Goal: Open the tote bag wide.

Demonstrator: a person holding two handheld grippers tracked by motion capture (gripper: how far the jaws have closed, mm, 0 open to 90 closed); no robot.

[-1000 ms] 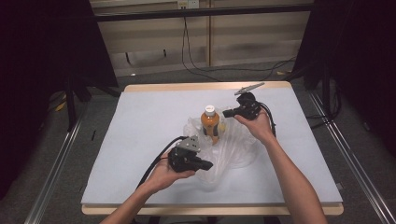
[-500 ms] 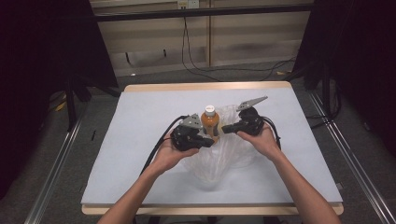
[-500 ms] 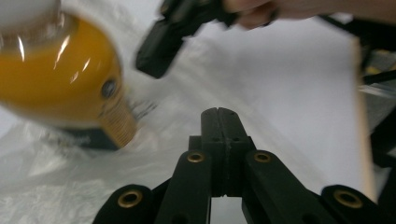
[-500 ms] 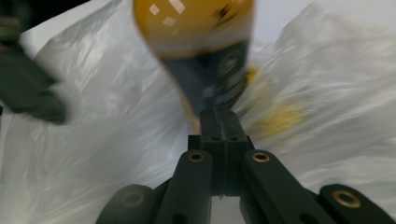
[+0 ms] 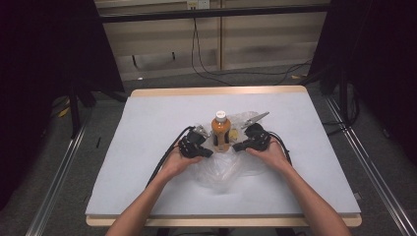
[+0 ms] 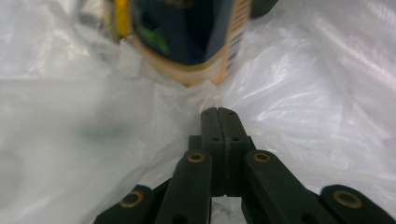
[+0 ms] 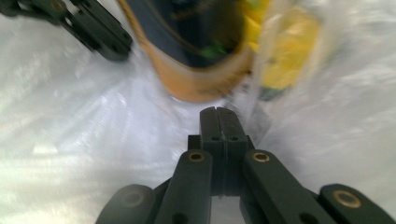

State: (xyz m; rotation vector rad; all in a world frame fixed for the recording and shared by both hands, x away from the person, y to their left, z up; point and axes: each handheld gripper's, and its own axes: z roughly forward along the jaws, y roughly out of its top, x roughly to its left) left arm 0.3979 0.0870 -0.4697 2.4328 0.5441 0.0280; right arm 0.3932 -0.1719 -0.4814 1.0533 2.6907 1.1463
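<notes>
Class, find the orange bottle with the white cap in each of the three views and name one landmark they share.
High view: bottle upright at table centre, between the grippers.
Left gripper view: its base at top centre.
Right gripper view: its base at top centre, blurred.
Shared landmark: clear plastic bag under it.

Both forearms come up from the near edge and angle inward, so the left gripper (image 5: 195, 146) and right gripper (image 5: 252, 140) face each other with a narrow gap between their tips. Each hand wraps its gripper's body from behind, the left hand (image 5: 176, 162) palm-down and low, the right hand (image 5: 271, 153) likewise. On each gripper the jaws are pressed flat together with nothing between them.
</notes>
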